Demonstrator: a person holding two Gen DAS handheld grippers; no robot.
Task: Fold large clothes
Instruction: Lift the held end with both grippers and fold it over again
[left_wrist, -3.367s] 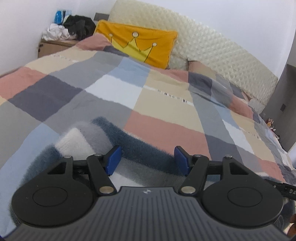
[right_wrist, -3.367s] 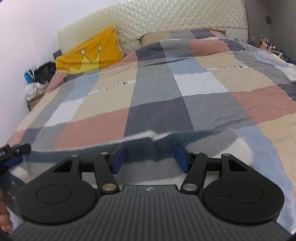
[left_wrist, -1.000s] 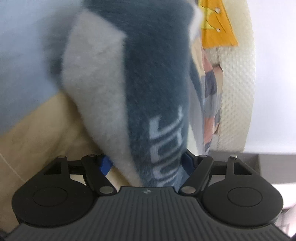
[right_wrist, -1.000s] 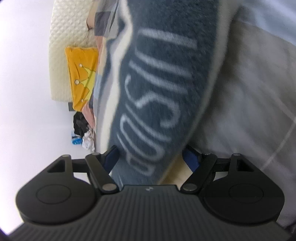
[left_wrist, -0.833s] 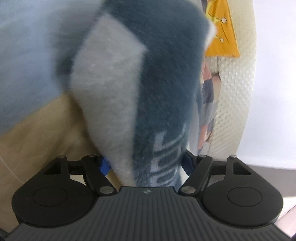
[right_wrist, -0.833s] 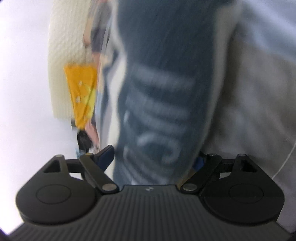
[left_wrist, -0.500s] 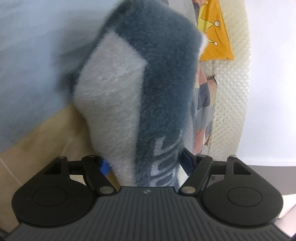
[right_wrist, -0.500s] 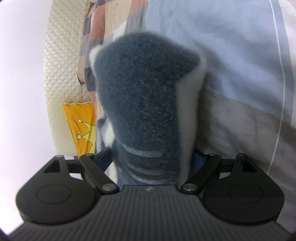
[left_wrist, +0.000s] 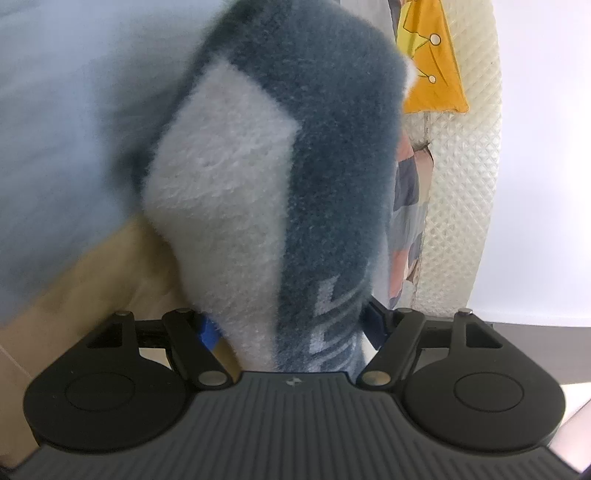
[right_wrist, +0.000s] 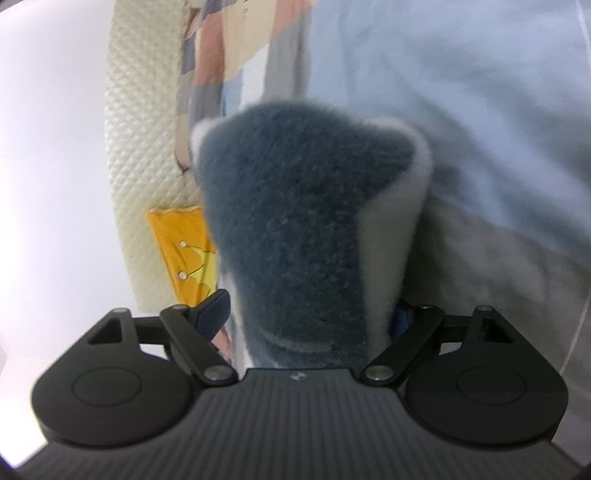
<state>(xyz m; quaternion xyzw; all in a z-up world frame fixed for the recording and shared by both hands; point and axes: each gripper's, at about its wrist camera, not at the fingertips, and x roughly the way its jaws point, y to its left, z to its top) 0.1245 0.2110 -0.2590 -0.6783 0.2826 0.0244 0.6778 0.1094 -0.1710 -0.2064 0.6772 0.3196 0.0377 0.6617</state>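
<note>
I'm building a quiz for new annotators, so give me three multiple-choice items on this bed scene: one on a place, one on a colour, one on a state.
1. Where does the fuzzy garment sit relative to the left hand-held gripper?
A. between its fingers
B. far off by the headboard
C. under the pillow

2. What colour is the crown pillow?
A. green
B. yellow-orange
C. black

3. How does the garment lie in the right hand-held gripper?
A. spread flat on the bedcover
B. bunched up between the fingers
C. absent from view

Answers: 1 A, the fabric fills the gap between the blue pads. 2 B, it is yellow-orange against the quilted headboard. 3 B, a thick dark roll rises between the closing jaws.
</note>
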